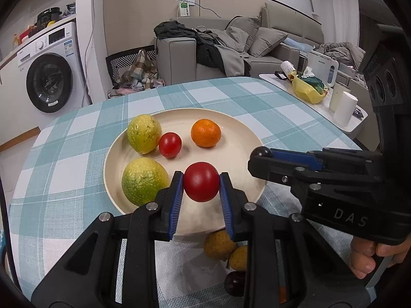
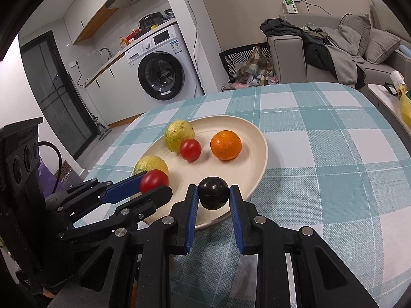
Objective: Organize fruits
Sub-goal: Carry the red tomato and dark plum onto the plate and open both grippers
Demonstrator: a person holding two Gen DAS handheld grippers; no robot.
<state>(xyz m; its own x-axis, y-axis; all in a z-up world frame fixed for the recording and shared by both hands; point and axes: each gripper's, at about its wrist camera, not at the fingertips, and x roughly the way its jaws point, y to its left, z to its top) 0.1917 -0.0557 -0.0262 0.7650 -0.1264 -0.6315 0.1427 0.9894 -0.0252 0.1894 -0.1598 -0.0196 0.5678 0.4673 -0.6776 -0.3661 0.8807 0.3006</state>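
A cream plate (image 1: 236, 151) (image 2: 257, 138) on the checked table holds two yellow-green fruits (image 1: 143, 133) (image 1: 142, 179), a small red tomato (image 1: 170, 144) (image 2: 190, 149) and an orange (image 1: 206, 133) (image 2: 225, 145). My left gripper (image 1: 201, 182) is shut on a larger red tomato (image 1: 201, 185) (image 2: 153, 180) just above the plate's near part. My right gripper (image 2: 213, 195) is shut on a dark plum (image 2: 213, 196) (image 1: 261, 151) over the plate's near right rim.
Two brownish fruits (image 1: 219, 243) (image 1: 239, 258) and another dark fruit (image 1: 235, 283) lie on the checked tablecloth (image 2: 321, 154) under my left gripper, off the plate. A side table (image 1: 318, 102) with clutter stands to the right. A sofa and washing machine stand beyond.
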